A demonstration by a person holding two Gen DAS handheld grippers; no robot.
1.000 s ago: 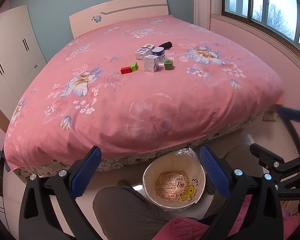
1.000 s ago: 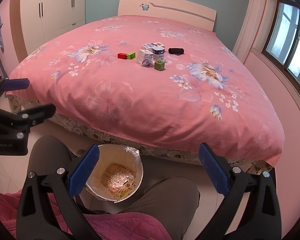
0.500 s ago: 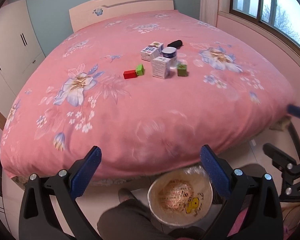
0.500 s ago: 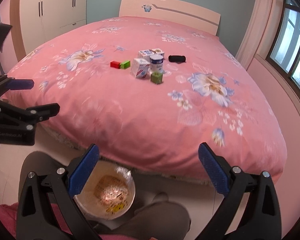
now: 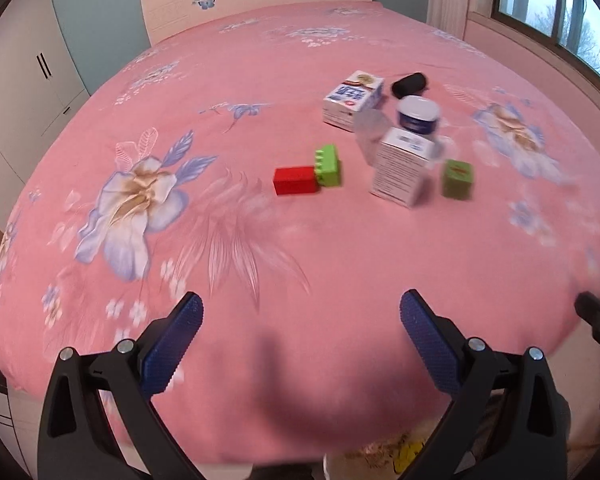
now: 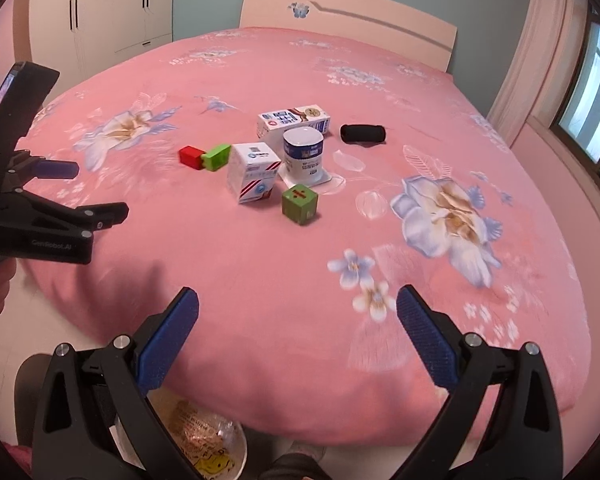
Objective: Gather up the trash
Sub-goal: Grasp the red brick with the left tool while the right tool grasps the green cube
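Note:
A cluster lies mid-bed on the pink floral bedspread [image 6: 380, 240]: a lying milk carton [image 6: 294, 120], a white-and-blue yogurt cup [image 6: 303, 153], a small upright white box [image 6: 254, 178], a green cube [image 6: 299, 205], a red block [image 6: 191, 157] joined to a green brick [image 6: 217, 157], and a black roll [image 6: 363, 134]. The same box [image 5: 402, 170] and carton [image 5: 353, 100] show in the left wrist view. My left gripper [image 5: 298, 338] and right gripper [image 6: 296, 334] both hover open and empty over the bed's near edge, well short of the cluster. A lined trash bin [image 6: 208, 444] sits on the floor below.
A headboard [image 6: 348, 16] stands at the bed's far end and white wardrobes [image 6: 108, 16] at the left. Windows [image 5: 556, 12] run along the right wall. The left gripper's body [image 6: 40, 216] is visible at the left of the right wrist view. A person's knee [image 6: 296, 468] is beside the bin.
Both grippers have risen and moved forward over the bed edge. The cluster looks much closer, and the bin has slid to the bottom of both views. Both stay open.

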